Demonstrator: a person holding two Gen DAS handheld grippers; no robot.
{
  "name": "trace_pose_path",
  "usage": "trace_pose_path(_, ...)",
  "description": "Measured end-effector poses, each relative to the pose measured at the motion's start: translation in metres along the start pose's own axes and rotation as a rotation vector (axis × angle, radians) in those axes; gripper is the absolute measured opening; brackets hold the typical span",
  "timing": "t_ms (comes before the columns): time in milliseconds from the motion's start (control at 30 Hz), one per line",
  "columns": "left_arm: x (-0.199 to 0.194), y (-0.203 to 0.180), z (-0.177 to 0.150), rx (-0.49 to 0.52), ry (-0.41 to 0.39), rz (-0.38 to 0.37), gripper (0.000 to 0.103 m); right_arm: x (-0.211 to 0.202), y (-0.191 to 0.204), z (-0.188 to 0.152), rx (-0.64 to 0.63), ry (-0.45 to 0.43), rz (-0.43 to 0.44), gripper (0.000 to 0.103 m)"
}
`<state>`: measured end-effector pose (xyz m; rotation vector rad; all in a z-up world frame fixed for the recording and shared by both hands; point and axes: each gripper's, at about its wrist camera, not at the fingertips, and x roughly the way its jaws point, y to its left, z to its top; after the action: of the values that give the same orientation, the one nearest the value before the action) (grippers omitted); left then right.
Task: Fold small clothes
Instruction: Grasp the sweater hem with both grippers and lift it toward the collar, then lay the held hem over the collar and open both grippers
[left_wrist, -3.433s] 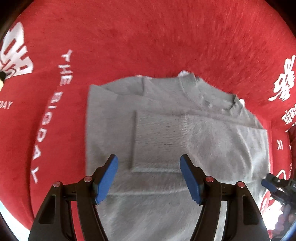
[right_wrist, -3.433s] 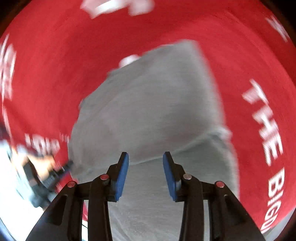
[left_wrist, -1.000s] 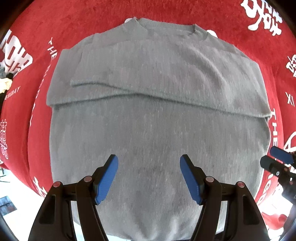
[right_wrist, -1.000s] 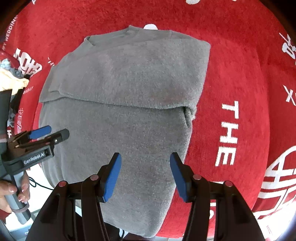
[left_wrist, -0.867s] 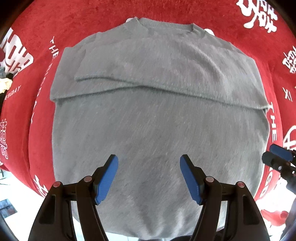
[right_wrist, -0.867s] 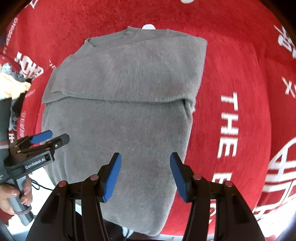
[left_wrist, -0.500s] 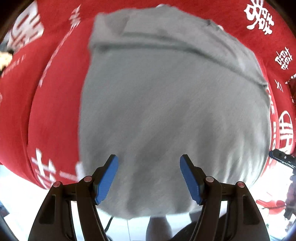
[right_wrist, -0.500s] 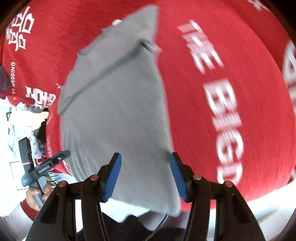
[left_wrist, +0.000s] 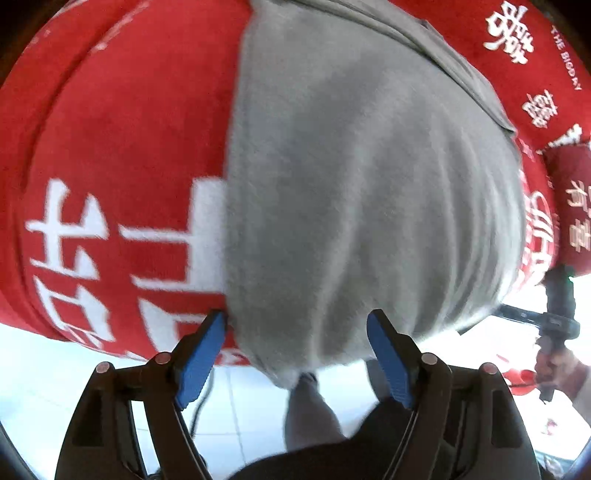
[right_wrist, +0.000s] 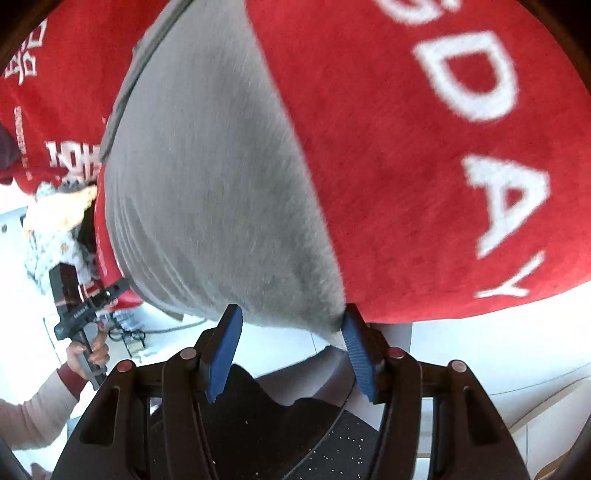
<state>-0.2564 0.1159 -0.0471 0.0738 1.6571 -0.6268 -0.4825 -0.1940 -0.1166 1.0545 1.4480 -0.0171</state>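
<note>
A grey sweater (left_wrist: 362, 177) lies on a red printed cloth (left_wrist: 122, 155), its sleeves folded across the chest and its hem hanging over the table's near edge. My left gripper (left_wrist: 297, 360) is open, its blue pads either side of the hem's left corner. My right gripper (right_wrist: 291, 352) is open at the hem's right corner (right_wrist: 325, 317), the right pad touching the fabric edge. The sweater also fills the right wrist view (right_wrist: 207, 177). Each gripper shows small in the other's view, the right one (left_wrist: 554, 314) and the left one (right_wrist: 85, 306).
The red cloth (right_wrist: 443, 147) carries white lettering and covers the table to its near edge. A pile of other clothes (right_wrist: 59, 214) lies at the left. White tiled floor (left_wrist: 74, 373) and the person's dark lap (right_wrist: 280, 424) lie below the edge.
Both grippers have dropped from above the sweater down to the table's near edge, closing in on the two hem corners. Their jaws stay open.
</note>
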Motion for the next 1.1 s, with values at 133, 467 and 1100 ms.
trace_pose_path(133, 0.014, -0.011, -0.028, 0.009, 0.046, -0.017, 0.078, 0.008, 0.006, 0.005, -0.013, 0.027, 0.010, 0.060)
trace_pose_path(467, 0.040, 0.002, -0.037, -0.087, 0.075, -0.099, 0.075, 0.043, 0.016, 0.006, 0.004, 0.102, 0.062, 0.060)
trace_pose_path(1100, -0.041, -0.005, 0.016, -0.083, -0.056, -0.333, 0.011, -0.041, 0.053, 0.016, 0.023, -0.058, 0.392, 0.007)
